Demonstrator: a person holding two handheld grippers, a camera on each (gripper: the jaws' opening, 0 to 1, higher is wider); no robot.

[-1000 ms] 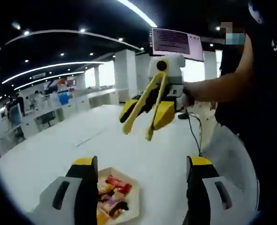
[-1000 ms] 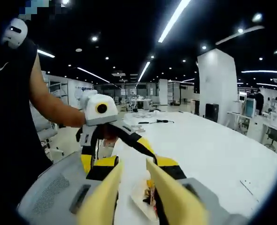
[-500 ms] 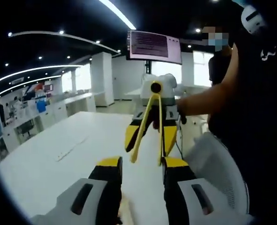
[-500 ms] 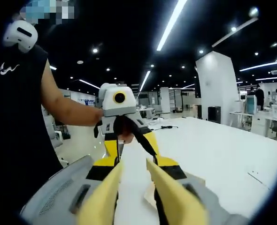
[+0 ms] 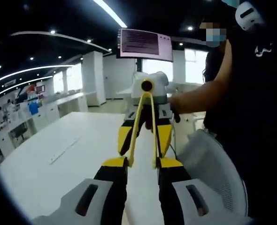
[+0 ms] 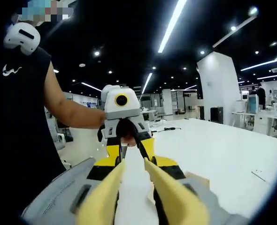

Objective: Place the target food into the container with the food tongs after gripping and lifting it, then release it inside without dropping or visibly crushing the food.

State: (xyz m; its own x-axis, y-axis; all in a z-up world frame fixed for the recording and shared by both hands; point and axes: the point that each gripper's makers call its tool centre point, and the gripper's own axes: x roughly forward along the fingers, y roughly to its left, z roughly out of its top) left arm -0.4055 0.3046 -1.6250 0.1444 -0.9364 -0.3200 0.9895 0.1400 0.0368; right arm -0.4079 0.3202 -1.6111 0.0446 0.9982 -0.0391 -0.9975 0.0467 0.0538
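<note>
A wide, strip-lit hall surrounds a long white worktop (image 5: 58, 168), bare and smooth where it shows. Above it the left hand-held gripper (image 5: 141, 164) has its jaws a little apart with nothing between them. Facing it, the right hand-held gripper (image 5: 144, 140) is clamped on the yellow food tongs (image 5: 134, 136), whose tips are parted and empty. Where the food lies I cannot tell. It is probably light and easily crushed, so a gentle squeeze across its middle should suit.

A white table (image 5: 58, 164) and a hanging monitor (image 5: 143, 44) stand in the hall.
</note>
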